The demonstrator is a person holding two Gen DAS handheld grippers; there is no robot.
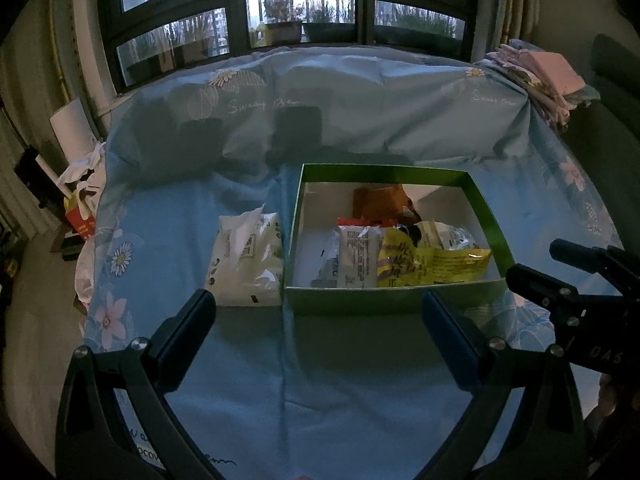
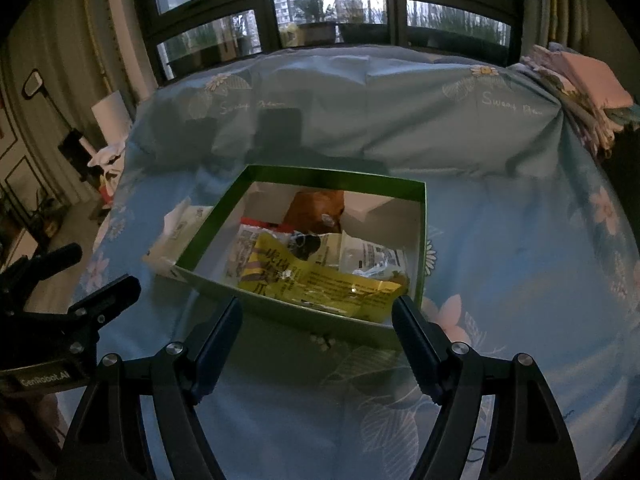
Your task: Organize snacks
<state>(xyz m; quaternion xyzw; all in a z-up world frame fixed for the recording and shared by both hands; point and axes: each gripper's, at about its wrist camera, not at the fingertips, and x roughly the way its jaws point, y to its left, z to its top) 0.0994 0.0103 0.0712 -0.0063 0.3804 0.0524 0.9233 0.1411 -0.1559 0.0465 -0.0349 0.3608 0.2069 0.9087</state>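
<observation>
A green box (image 1: 392, 299) with white inner walls sits on the blue flowered sheet and holds several snack packets: a yellow packet (image 1: 432, 262), a white one (image 1: 358, 254) and a brown one (image 1: 382, 200). One white packet (image 1: 248, 260) lies on the sheet just left of the box. My left gripper (image 1: 320, 312) hangs open and empty before the box's near wall and the white packet. In the right wrist view the box (image 2: 304, 314) and its yellow packet (image 2: 320, 280) lie just beyond my right gripper (image 2: 318, 316), which is open and empty.
A blue sheet (image 1: 320, 380) covers the bed, rising over a bulky hump (image 1: 320, 100) at the back below the window. Folded pink and patterned cloths (image 1: 548, 76) are stacked at the far right. Bags and clutter (image 1: 84, 208) sit on the floor to the left.
</observation>
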